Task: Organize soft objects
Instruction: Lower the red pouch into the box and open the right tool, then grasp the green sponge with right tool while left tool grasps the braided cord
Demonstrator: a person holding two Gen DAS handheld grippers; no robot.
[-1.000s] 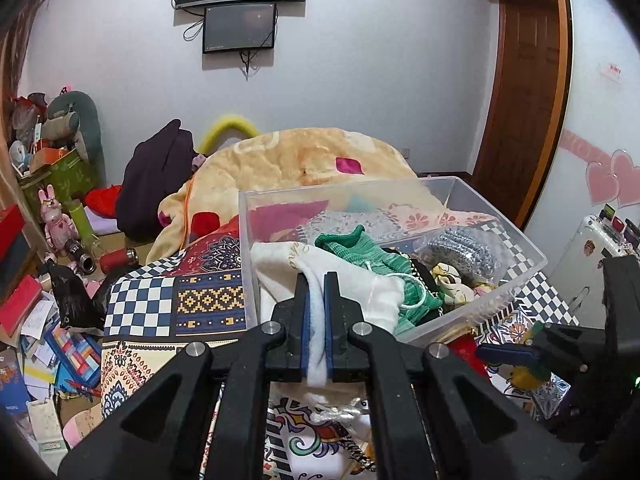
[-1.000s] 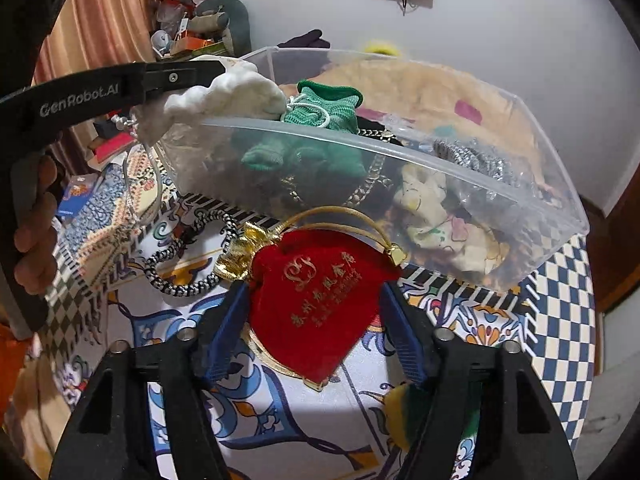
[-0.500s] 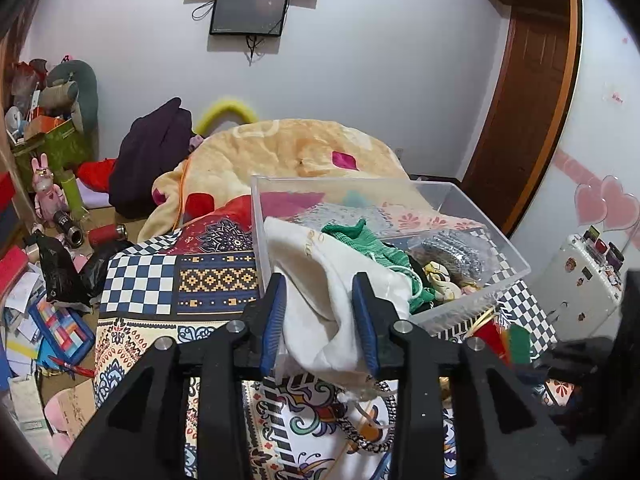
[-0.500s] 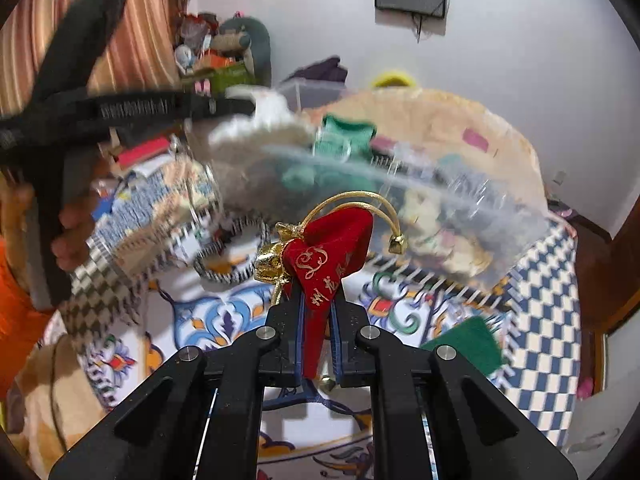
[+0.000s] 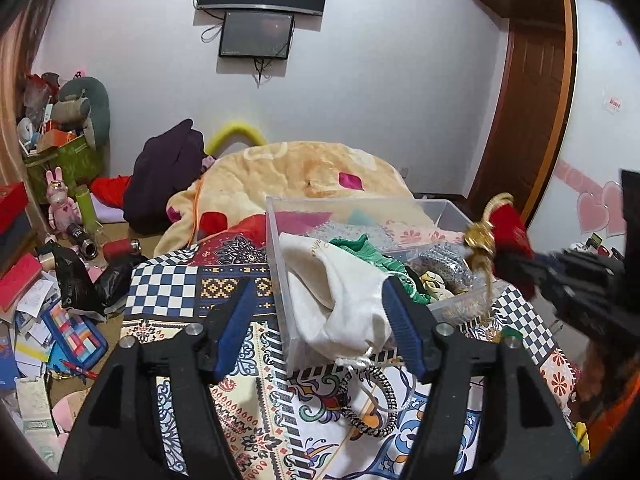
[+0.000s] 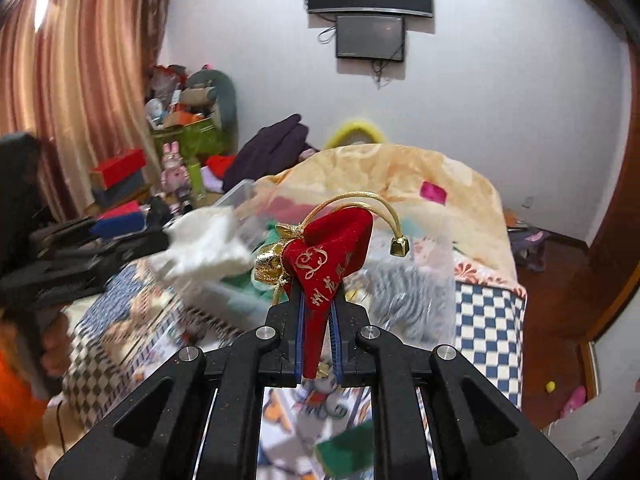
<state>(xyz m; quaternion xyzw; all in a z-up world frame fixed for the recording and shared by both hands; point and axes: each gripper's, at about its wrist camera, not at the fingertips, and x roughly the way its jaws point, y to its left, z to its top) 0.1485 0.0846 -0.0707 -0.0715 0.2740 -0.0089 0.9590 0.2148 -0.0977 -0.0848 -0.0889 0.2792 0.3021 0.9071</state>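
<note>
A white drawstring pouch [image 5: 340,300] hangs over the near corner of the clear plastic bin [image 5: 280,264]. My left gripper [image 5: 319,284] straddles it with its jaws opening; the left pad stands clear and the right pad sits just at the cloth's edge. A red velvet pouch [image 6: 328,252] with gold cord and a bell is pinched upright in my shut right gripper [image 6: 318,292], lifted above the patterned cloth. In the left wrist view the red pouch [image 5: 510,236] hovers over the bin's right side. The right wrist view shows the white pouch [image 6: 204,248] blurred at left.
The bin holds a green knit piece [image 5: 372,252], a silver mesh item [image 5: 444,260] and other soft things. A black-and-white cord loop [image 5: 384,400] lies on the patterned cloth in front. A yellow blanket [image 5: 304,176] lies behind. Clutter covers the floor [image 5: 60,320] at left.
The left jaws let go of the white pouch and spread wide; it now drapes on the bin's corner. The right jaws closed on the red pouch and lifted it.
</note>
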